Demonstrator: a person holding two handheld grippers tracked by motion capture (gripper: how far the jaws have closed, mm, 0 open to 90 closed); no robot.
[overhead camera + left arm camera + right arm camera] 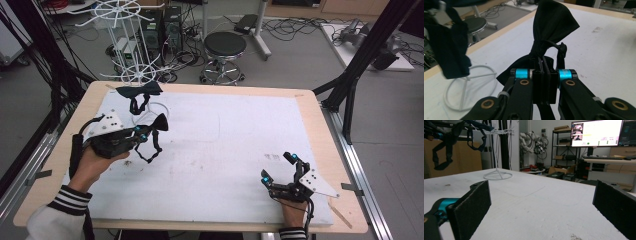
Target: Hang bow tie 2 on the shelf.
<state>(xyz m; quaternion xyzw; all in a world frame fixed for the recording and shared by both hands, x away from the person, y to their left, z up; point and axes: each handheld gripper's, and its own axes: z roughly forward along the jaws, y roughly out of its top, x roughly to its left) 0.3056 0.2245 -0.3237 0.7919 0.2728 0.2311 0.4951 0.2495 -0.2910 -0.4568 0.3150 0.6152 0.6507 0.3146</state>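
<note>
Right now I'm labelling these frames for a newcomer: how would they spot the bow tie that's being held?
Start at the white wire stand at the table's far left corner. Just in front of its ring base, the left gripper is shut on a black bow tie, strap loop dangling below. The other black bow tie hangs from the stand itself, in no gripper.

We see lots of free room across the middle and right of the white mat [225, 145]. At the upper left, the white wire stand [131, 50] and its hanging black bow tie [140, 92] block our way.
</note>
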